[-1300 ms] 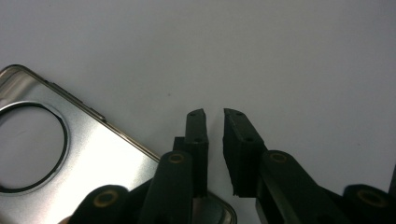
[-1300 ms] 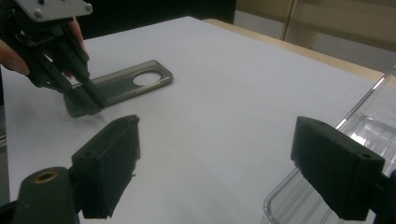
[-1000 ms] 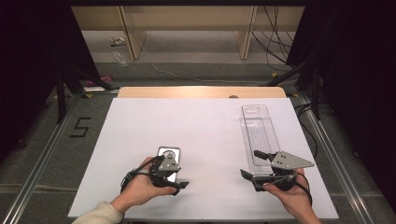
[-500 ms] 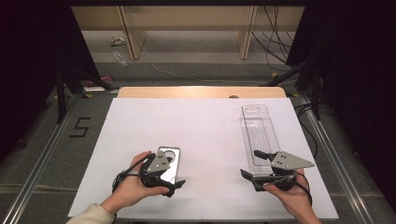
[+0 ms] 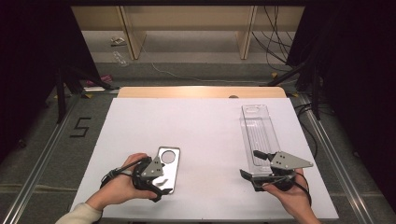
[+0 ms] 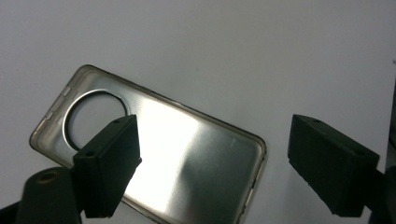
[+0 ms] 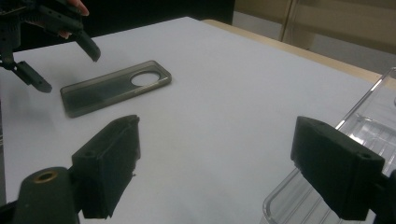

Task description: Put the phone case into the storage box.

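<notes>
A translucent grey phone case (image 5: 169, 164) with a round camera hole lies flat on the white table (image 5: 201, 126). My left gripper (image 5: 160, 185) hovers open over the case's near end. In the left gripper view the case (image 6: 187, 158) lies slanted under the gripper (image 6: 212, 163), one jaw over it beside the hole and the other out past its edge. A clear plastic box (image 5: 259, 133) lies lengthwise on the right. My right gripper (image 5: 250, 164) stands open at the box's near end, holding nothing. The right gripper view shows the case (image 7: 116, 86), the left gripper (image 7: 70, 70) and the box (image 7: 369, 116).
The table's wooden far edge (image 5: 201, 92) borders a grey floor with cables and a shelf frame behind. Metal rails run along both sides of the table. A "5" is marked on the floor (image 5: 80, 127) at the left.
My left gripper has drawn back toward the near left, uncovering the case's camera hole. The right gripper and the box have stayed put.
</notes>
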A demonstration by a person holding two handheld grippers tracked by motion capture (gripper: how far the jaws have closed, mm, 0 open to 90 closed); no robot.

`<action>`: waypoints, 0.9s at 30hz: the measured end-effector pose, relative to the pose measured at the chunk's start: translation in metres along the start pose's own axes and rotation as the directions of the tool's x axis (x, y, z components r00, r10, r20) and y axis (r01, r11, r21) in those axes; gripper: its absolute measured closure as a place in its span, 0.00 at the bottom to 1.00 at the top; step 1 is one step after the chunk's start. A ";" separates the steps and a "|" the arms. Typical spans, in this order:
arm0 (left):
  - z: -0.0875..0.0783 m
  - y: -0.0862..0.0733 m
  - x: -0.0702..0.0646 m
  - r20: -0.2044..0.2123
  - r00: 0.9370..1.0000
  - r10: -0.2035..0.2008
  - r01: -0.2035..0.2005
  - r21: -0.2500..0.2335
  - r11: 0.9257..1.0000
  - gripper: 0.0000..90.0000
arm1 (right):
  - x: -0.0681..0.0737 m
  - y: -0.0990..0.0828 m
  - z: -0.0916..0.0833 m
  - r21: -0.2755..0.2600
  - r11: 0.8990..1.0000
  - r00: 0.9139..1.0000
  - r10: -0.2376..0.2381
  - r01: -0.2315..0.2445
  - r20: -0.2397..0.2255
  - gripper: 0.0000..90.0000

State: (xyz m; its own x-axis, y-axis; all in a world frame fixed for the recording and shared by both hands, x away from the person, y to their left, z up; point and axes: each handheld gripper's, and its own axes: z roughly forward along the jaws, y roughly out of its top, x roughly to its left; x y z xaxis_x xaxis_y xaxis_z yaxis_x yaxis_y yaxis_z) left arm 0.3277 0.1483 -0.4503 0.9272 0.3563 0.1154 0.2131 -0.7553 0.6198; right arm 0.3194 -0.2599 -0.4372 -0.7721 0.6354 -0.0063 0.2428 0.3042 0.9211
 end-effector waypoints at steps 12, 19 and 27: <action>-0.003 0.002 0.003 0.049 0.989 0.140 -0.144 0.113 0.983 0.28 | 0.000 0.000 0.000 0.005 1.000 1.000 0.005 -0.005 0.003 0.19; 0.001 0.005 0.000 0.079 0.970 0.229 -0.241 0.193 0.951 0.31 | 0.000 0.000 0.001 0.005 1.000 1.000 0.006 -0.006 0.005 0.19; 0.007 0.006 -0.003 0.096 0.949 0.301 -0.316 0.245 0.917 0.35 | 0.000 0.000 0.001 0.006 1.000 1.000 0.006 -0.006 0.003 0.19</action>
State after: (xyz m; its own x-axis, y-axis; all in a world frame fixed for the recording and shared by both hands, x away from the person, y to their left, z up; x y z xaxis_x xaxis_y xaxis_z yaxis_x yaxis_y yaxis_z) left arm 0.3285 0.1387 -0.4524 0.9733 0.0579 0.2220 -0.0219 -0.9397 0.3413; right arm 0.3197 -0.2593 -0.4379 -0.7693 0.6389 -0.0022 0.2508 0.3051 0.9187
